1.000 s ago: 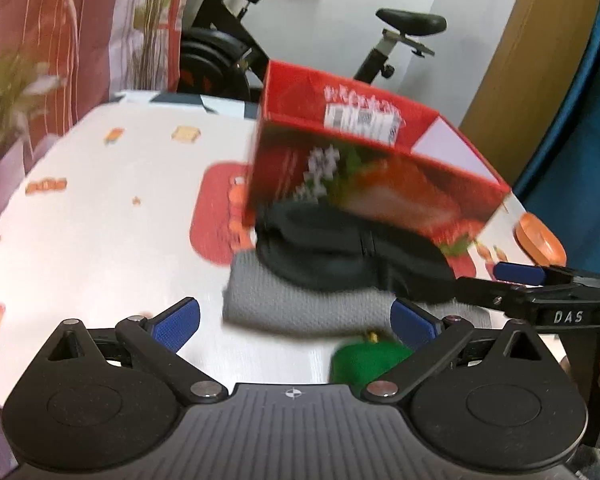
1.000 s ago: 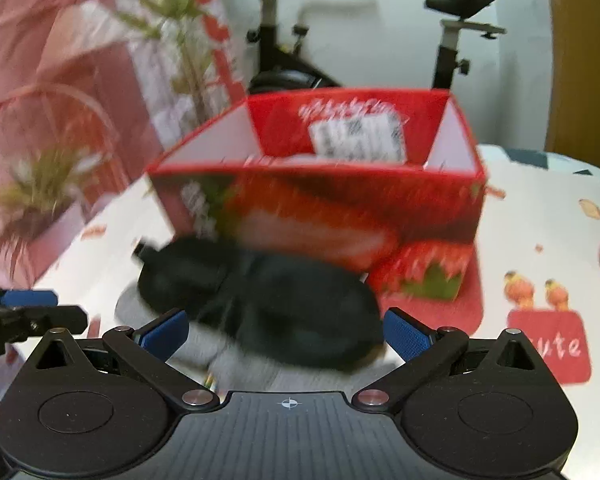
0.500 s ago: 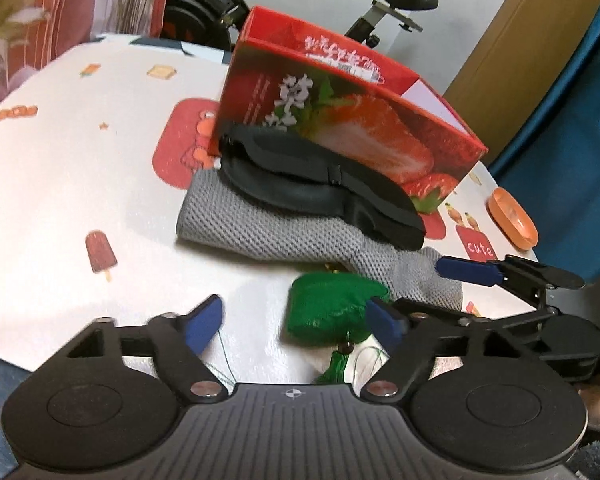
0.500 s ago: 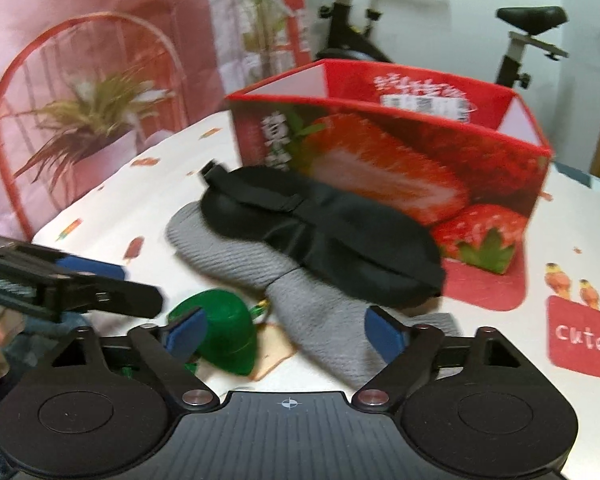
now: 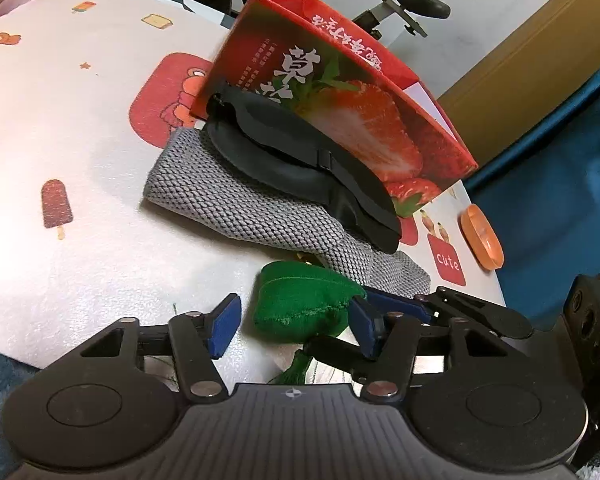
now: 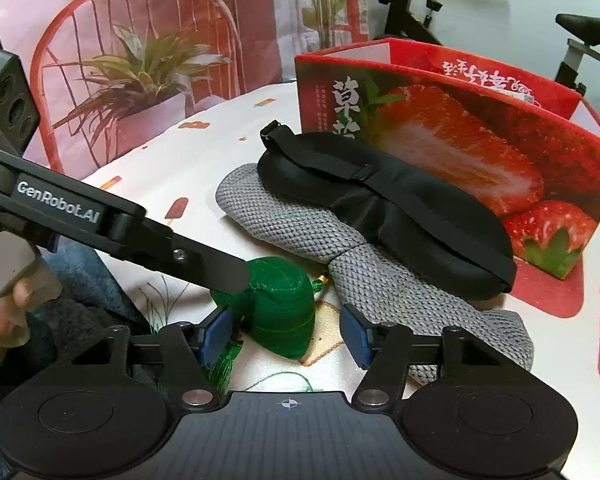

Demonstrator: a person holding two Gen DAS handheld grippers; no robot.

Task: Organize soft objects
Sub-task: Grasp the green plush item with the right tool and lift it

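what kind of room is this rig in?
Probably a home living space, not a lab: an exercise bike by the wall, a potted plant in front of a red wire chair, and a cartoon-print tablecloth.

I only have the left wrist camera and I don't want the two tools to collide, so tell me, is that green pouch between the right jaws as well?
Observer: Yes. In the right wrist view the green pouch lies between the right gripper's closing jaws, with a gap at the right pad.
Operator: Where is my left tool from there?
Observer: The left gripper, its jaws closing around the pouch too, has one finger crossing over the pouch's upper left side.
Operator: Anything else on that side?
Observer: A hand gripping the left gripper, at the picture's left edge.
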